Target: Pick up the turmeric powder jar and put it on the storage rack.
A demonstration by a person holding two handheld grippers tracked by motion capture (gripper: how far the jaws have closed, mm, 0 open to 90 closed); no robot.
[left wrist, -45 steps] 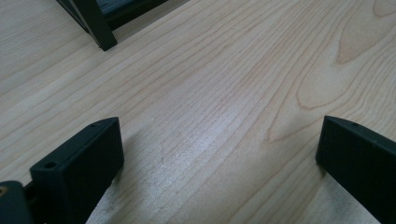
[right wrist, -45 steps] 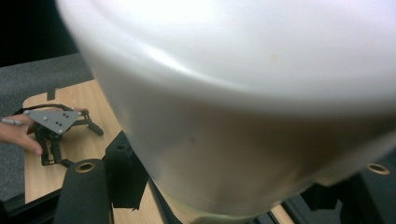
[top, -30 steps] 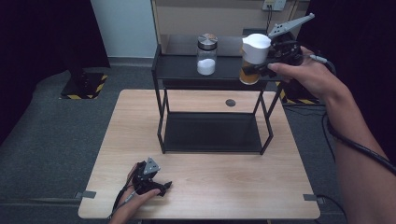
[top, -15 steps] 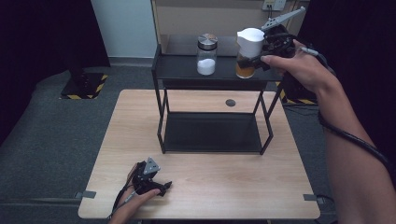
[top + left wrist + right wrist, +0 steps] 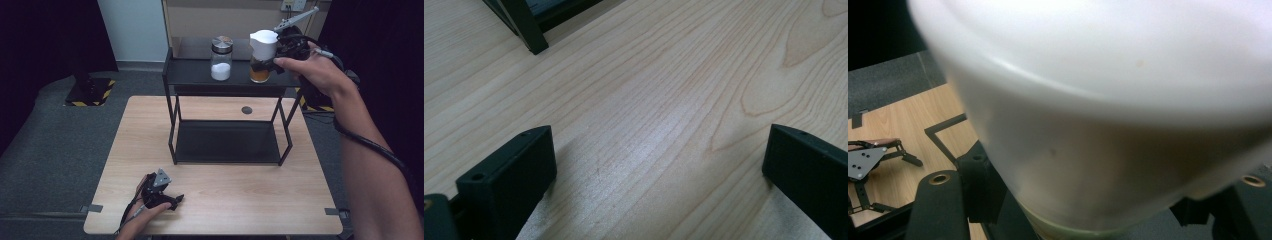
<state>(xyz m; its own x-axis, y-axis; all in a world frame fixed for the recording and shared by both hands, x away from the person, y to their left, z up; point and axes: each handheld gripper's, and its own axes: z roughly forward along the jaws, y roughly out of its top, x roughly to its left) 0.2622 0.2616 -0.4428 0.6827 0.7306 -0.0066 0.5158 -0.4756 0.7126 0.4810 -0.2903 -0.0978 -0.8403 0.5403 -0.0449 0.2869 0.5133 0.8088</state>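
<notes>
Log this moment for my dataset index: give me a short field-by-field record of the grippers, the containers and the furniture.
surface: wooden table
rack: black two-tier shelf standing on the table
top shelf, left: glass jar with metal lid, white powder inside
top shelf, right: white-lidded jar with amber contents
right gripper: right gripper closed around the white-lidded jar
left gripper: left gripper open, low over the table's near edge, holding nothing
table mark: small dark round spot behind the rack
</notes>
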